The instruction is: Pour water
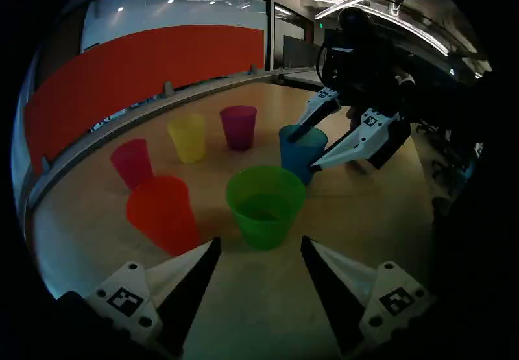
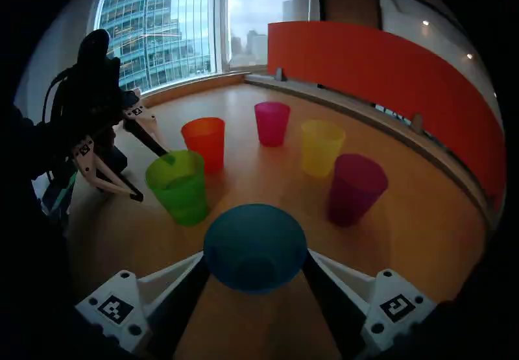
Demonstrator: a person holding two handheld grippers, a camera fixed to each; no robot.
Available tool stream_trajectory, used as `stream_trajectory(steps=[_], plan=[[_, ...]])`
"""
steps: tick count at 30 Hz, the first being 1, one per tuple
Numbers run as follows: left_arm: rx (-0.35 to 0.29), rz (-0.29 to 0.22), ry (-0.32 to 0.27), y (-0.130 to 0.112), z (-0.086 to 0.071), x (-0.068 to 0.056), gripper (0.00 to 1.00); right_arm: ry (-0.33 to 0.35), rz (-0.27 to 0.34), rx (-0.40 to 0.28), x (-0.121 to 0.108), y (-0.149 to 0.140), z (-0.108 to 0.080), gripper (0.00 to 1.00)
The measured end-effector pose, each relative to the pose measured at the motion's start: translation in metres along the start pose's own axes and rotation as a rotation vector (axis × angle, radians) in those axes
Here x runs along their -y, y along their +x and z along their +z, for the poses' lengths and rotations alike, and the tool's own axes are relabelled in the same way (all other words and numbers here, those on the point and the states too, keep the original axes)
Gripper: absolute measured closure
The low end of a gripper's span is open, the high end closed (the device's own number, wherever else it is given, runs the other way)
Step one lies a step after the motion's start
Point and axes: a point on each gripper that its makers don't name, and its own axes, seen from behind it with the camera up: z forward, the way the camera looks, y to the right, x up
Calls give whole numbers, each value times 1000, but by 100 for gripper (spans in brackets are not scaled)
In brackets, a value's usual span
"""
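A blue cup [image 2: 254,246] sits between my right gripper's [image 2: 254,259] fingers, which press on both its sides. In the left gripper view the same blue cup [image 1: 301,152] stands upright on the wooden table [image 1: 272,301], with the right gripper [image 1: 301,154] clamped across it. My left gripper [image 1: 259,242] is open, its tips just short of a green cup [image 1: 266,204] that stands centred ahead of them. In the right gripper view the left gripper [image 2: 154,177] flanks the green cup [image 2: 178,185] from the left. I cannot tell whether either cup holds water.
Other cups stand behind them: orange-red [image 1: 162,217], pink [image 1: 132,162], yellow [image 1: 188,136] and purple [image 1: 239,126]. A red partition panel [image 1: 143,74] runs along the table's far edge. Large windows [image 2: 162,29] lie behind the left gripper.
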Motion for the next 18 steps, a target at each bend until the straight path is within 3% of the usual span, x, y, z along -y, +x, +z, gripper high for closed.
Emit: stream_trajectory(steps=[18], plan=[[-7, -44, 85, -6, -22, 20, 9, -40, 16, -1, -3, -15, -29, 1]])
